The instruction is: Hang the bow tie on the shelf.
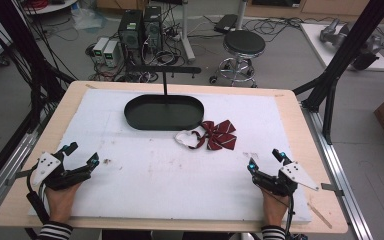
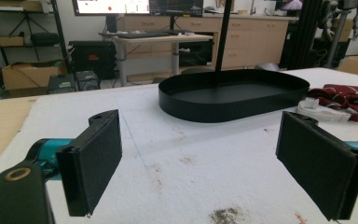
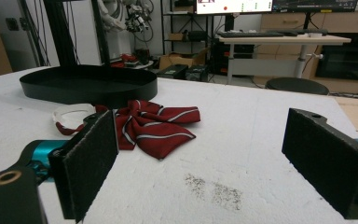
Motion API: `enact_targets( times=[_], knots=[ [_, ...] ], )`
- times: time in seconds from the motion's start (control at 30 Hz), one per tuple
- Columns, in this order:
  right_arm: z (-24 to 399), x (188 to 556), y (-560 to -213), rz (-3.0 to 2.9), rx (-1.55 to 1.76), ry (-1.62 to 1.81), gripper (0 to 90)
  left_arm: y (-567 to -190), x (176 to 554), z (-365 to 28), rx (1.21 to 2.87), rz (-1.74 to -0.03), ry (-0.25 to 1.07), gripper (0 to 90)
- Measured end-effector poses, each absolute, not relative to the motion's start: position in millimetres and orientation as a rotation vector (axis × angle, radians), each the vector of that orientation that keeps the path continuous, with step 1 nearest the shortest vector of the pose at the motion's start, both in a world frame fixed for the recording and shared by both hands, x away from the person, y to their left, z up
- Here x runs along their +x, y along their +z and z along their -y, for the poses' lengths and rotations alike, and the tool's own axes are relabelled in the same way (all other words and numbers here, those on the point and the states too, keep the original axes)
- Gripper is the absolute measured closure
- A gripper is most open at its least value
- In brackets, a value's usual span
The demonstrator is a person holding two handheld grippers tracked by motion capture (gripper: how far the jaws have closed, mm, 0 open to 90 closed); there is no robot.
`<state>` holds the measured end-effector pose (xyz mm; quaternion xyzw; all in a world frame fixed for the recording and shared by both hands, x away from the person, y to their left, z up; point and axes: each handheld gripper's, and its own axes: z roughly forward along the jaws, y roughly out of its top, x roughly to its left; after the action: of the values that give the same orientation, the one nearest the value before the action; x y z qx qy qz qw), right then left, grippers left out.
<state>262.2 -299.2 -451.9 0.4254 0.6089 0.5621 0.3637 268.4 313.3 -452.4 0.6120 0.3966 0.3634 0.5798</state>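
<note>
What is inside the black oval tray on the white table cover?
The black oval metal tray holds nothing: its bare floor shows. The near wall covers a strip of floor in the left claw view.

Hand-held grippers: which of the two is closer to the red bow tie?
The right hand-held gripper. The striped red bow tie lies right of the black tray, on its side of the table; the left hand-held gripper sits farther off.

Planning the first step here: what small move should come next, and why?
Probably move the right gripper forward toward the red striped bow tie. Both grippers rest open at the near edge holding nothing, the left gripper lies farther off, and the bow tie lies on the white mat just beside the empty black oval tray.
</note>
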Motion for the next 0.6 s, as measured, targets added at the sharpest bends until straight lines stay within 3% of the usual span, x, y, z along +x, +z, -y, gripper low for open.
enact_targets(
  times=[0.6],
  knots=[
    [299.2, 261.8, -452.1, -1.554, 1.094, 1.438, 9.6, -453.2, 266.1, -313.7, 1.408, -0.911, 0.855, 14.7]
  ],
)
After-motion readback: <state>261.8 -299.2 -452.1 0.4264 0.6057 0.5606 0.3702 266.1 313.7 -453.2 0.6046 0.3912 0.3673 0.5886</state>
